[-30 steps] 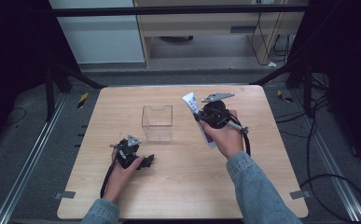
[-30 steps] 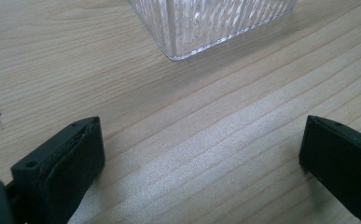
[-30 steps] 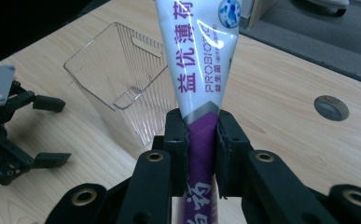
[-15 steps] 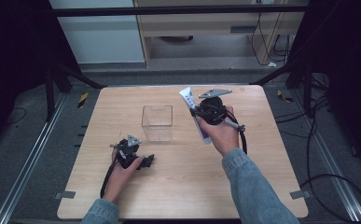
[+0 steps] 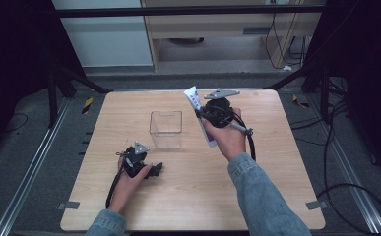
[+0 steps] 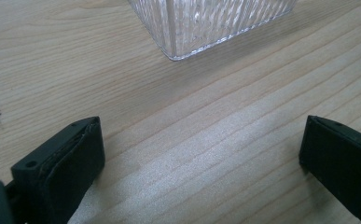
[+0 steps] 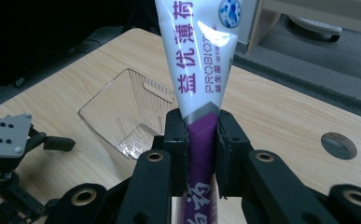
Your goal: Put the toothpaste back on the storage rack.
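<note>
White-and-purple tube (image 7: pixel 201 70) clamped in right gripper (image 7: pixel 201 154), beside clear box (image 7: pixel 127 116)

A clear box (image 5: pixel 166 130) sits on the wooden table (image 5: pixel 267 196).

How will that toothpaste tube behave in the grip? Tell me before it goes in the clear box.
The toothpaste tube probably flexes: the right gripper pinches its purple section and the jaws stand narrow. Its glossy skin looks slippery. The flat crimped end is wide, so it may catch the rim of the clear box.

The white-and-purple tube (image 7: pixel 197 79) bears purple Chinese characters "益优薄荷" and, beside them, the word "PROBIOTIC".
</note>
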{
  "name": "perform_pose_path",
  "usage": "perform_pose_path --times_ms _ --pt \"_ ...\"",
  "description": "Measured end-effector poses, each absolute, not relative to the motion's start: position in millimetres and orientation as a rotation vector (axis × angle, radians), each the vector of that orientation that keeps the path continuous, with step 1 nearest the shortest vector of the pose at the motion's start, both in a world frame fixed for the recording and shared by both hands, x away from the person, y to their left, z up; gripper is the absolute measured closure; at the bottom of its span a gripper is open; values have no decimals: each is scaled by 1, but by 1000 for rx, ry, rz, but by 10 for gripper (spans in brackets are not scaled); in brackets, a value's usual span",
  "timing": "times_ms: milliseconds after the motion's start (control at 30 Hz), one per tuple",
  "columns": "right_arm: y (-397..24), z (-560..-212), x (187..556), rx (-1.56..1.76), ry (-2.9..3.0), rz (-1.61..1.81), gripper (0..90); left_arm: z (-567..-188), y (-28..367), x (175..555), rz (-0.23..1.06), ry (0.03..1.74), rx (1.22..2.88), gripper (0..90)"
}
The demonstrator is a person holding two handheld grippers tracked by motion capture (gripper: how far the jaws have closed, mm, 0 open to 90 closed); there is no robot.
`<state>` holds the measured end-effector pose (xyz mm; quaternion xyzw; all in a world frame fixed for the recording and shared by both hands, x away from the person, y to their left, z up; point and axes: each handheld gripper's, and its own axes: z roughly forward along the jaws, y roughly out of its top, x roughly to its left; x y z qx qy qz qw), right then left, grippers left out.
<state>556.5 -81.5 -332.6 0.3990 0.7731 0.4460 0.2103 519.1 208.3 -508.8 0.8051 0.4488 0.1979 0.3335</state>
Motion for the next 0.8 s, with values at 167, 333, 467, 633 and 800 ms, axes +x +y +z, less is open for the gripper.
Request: perform_pose_path --times_ms 167,333,467,633,800 --pt "-76 -328 562 1114 2114 1288 772 -509 208 519 517 1171 2103 0" --pt "-64 -321 564 1085 2091 1322 772 -509 208 519 516 1172 2103 0" --pt "-53 -319 562 1063 2079 1344 771 -509 208 519 516 1171 2103 0" --pt "-40 -317 563 1050 2052 1379 771 -509 208 519 515 1173 2099 0" --pt "-30 -315 567 1037 2043 1391 771 -509 208 519 518 1173 2099 0"
